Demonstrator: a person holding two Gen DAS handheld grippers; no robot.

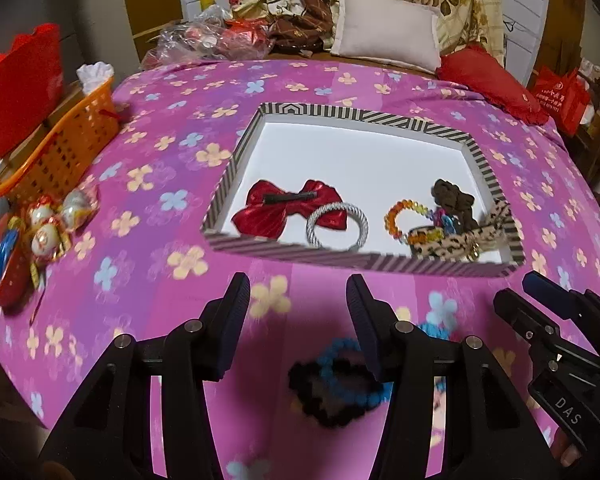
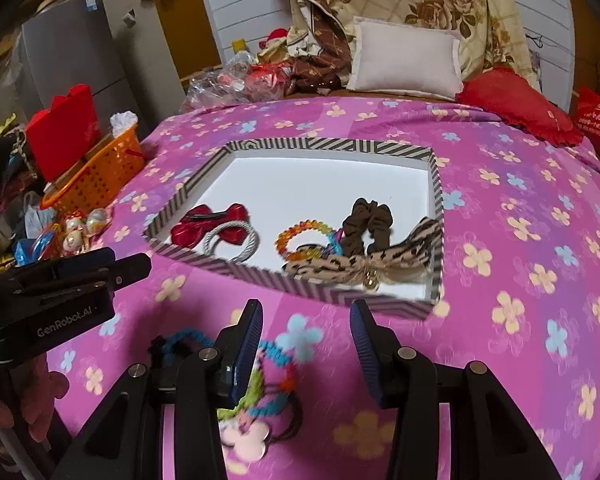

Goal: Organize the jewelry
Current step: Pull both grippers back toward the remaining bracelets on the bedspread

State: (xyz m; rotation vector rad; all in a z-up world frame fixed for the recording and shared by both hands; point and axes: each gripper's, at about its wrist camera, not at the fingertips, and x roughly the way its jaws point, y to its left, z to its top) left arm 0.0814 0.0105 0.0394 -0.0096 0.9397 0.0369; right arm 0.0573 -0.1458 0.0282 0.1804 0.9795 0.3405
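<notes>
Two handheld grippers hover over a bed spread with a pink floral sheet (image 1: 148, 208). The left gripper (image 1: 298, 320) has its jaws spread wide and holds nothing; between them, at 6 o'clock in its view, a blue-and-black beaded bracelet (image 1: 340, 376) lies blurred on the sheet. The right gripper (image 2: 306, 348) is likewise wide open and empty, with a tangle of colourful hair ties (image 2: 260, 396) just below its left finger. Beyond both, toward 12 o'clock, sits a striped-rim tray (image 1: 380, 116) holding a red bow clip (image 1: 292, 210), a silver bangle (image 1: 338, 226), an amber bead bracelet (image 1: 404, 216), a brown scrunchie (image 1: 454, 198) and a leopard-print bow (image 1: 460, 240). At 9 o'clock an orange basket (image 1: 60, 152) stands at the bed's edge. A white pillow (image 1: 384, 38) lies farthest back.
</notes>
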